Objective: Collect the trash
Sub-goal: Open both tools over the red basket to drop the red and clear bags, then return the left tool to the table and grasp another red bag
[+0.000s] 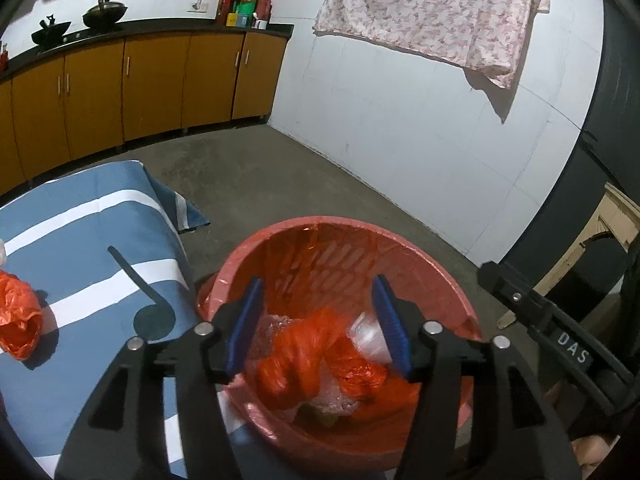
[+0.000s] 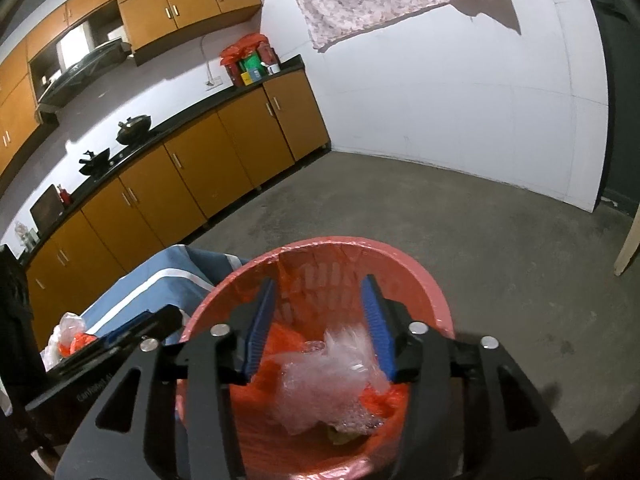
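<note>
A red bin (image 1: 436,256) lined with a red bag stands on the floor beside a blue striped table (image 1: 80,248). Inside lie an orange plastic bag (image 1: 296,356) and clear bubble wrap (image 2: 320,388). My left gripper (image 1: 320,324) hangs open and empty over the bin. My right gripper (image 2: 320,324) is also open and empty above the bin (image 2: 424,280). Another crumpled orange bag (image 1: 18,316) lies on the table's left edge. It also shows in the right wrist view (image 2: 74,346) with clear plastic (image 2: 68,326) next to it.
Orange kitchen cabinets (image 1: 152,80) with pans run along the back wall. A floral cloth (image 1: 432,8) hangs on the white wall. Bare concrete floor (image 2: 460,220) lies beyond the bin. The right gripper's body (image 1: 560,340) shows at the right of the left wrist view.
</note>
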`<act>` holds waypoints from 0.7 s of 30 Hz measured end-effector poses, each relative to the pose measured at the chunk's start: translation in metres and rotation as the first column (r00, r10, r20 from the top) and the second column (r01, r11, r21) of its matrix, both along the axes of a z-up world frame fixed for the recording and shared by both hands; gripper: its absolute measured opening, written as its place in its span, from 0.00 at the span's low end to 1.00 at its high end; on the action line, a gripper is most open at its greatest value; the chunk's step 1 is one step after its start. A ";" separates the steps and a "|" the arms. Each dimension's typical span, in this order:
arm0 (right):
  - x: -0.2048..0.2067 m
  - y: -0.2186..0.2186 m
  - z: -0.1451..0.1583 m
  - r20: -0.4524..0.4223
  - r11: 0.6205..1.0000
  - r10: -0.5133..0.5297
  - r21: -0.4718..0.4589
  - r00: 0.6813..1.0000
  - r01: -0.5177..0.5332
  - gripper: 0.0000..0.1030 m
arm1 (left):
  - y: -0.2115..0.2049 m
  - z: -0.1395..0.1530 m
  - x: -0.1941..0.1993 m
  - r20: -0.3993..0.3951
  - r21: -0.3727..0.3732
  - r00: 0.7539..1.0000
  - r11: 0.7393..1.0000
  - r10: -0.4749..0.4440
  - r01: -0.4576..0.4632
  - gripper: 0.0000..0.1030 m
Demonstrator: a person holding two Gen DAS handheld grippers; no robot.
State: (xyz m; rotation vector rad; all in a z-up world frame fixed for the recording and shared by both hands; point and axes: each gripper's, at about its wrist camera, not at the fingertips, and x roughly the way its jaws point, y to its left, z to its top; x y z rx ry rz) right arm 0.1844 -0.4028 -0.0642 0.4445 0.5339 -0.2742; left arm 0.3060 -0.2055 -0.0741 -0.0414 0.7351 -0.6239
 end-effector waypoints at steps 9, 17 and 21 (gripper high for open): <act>-0.023 0.010 0.001 -0.005 0.995 -0.049 -0.092 0.999 0.048 0.88 | 0.047 0.009 -0.022 0.059 0.047 0.992 0.992 0.115 -0.118 0.80; -0.022 0.051 0.010 -0.016 0.988 0.030 -0.150 0.999 -0.032 0.91 | 0.121 0.020 -0.067 0.172 0.122 0.954 0.956 0.244 -0.267 0.87; -0.020 0.075 0.012 -0.014 0.985 0.091 -0.144 0.996 -0.092 0.91 | 0.173 0.024 -0.085 0.233 0.164 0.911 0.910 0.339 -0.380 0.88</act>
